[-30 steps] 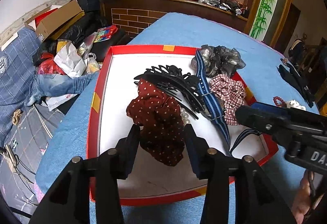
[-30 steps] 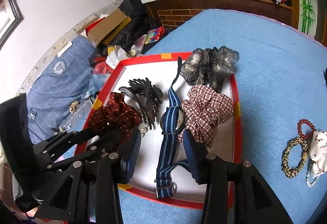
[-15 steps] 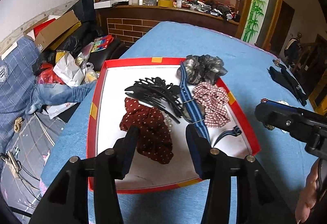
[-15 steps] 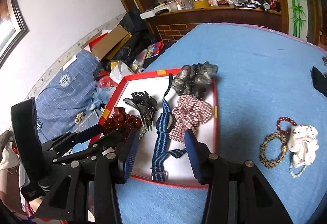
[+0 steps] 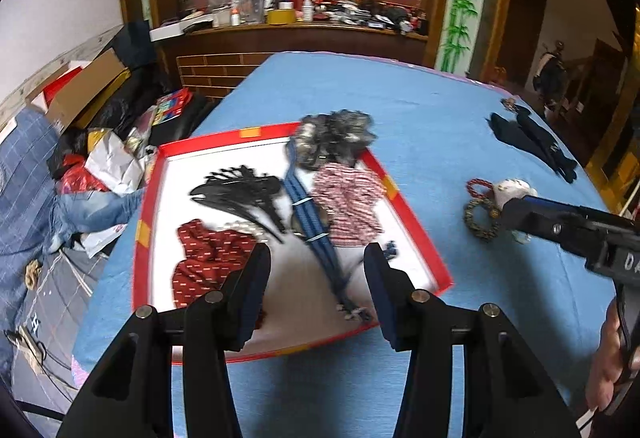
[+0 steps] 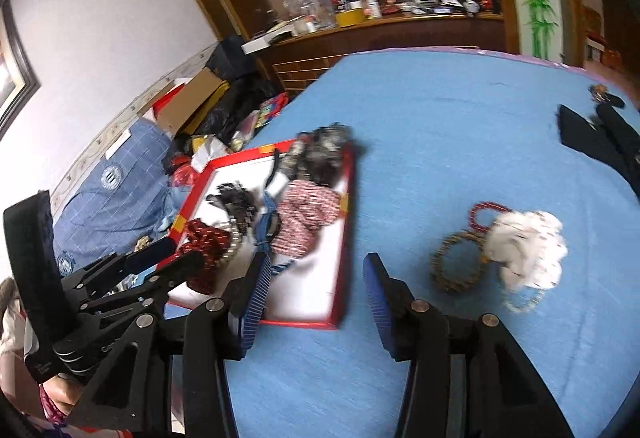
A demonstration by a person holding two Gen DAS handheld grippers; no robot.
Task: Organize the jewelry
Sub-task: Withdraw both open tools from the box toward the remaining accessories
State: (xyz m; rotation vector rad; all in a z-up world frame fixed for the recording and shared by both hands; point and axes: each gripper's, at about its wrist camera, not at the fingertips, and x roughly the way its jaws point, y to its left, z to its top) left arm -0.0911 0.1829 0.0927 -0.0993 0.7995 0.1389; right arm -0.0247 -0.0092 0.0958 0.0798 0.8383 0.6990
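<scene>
Both grippers had drawn back and up from the red-rimmed, white-floored cardboard tray (image 5: 404, 206) since a second earlier, so the tray looked smaller and the loose pieces on the table had come into view. The left gripper (image 5: 316, 278) and the right gripper (image 6: 314, 288) had both just been opening a little; each stood spread with nothing between its jaws.

The tray held a dark red dotted fabric scrunchie (image 5: 208, 262), a black plastic claw clip (image 5: 240, 194), a blue striped strap (image 5: 310, 226), a red-and-white checked scrunchie (image 5: 348, 202) and a grey gauzy scrunchie (image 5: 336, 136) lying over its far rim. Well apart from the tray, to its right, lay a red bead bracelet (image 6: 482, 214), a brown-and-gold bead bracelet (image 6: 456, 268) and a white fabric scrunchie (image 6: 528, 246), all touching, with a pale bead strand (image 6: 524, 302) partly under the white one.

That tangle was probably the main risk: closing on one bracelet could drag its neighbours along, or let round beads slip from the pads. Motion blur suggested quick hands, which could mean a misjudged reach. The grey scrunchie on the rim could be knocked out by a passing gripper.

A blue cloth-covered table (image 6: 440, 118) carried everything, with dark folded items (image 6: 600, 142) at its far right. Behind stood a brick-fronted wooden counter (image 5: 288, 42) crowded with bottles, and clutter of boxes and bags lay on the floor by the left wall.
</scene>
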